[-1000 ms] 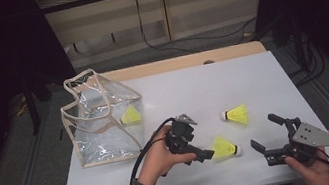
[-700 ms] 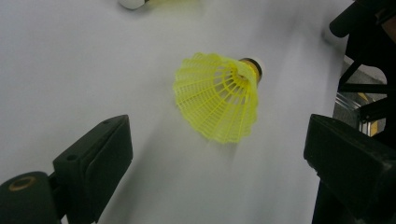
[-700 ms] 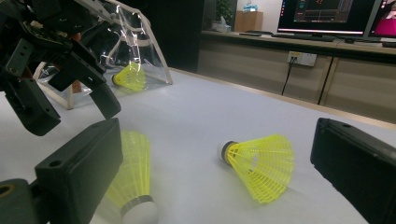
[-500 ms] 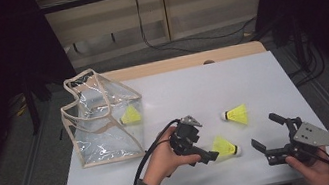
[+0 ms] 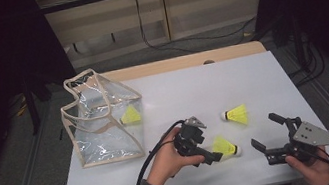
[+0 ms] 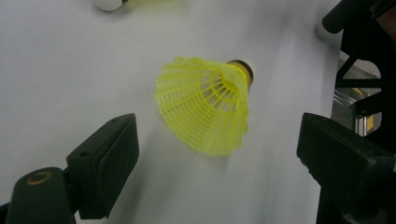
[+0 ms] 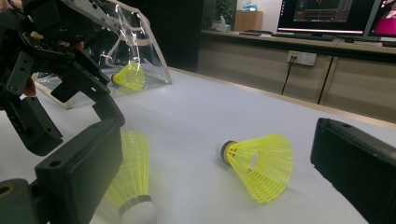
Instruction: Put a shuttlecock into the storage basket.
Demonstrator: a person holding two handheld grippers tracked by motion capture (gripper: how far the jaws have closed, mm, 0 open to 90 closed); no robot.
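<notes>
My left gripper [image 6: 205, 154] is closing, jaws apart around the near shuttlecock [image 6: 205, 105]: light, springy skirt, so I'd pinch gently near the cork.

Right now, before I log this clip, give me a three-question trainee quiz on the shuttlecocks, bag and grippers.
1. How many yellow shuttlecocks lie on the table outside the clear bag?
2. True or false: the left gripper already clamps the near shuttlecock.
3. The third shuttlecock is: A) inside the clear bag, B) in the right gripper, C) on the floor.

Key: 1. Two, the near one and the far shuttlecock. 2. False; its jaws stand apart around it, just closing. 3. A.
</notes>
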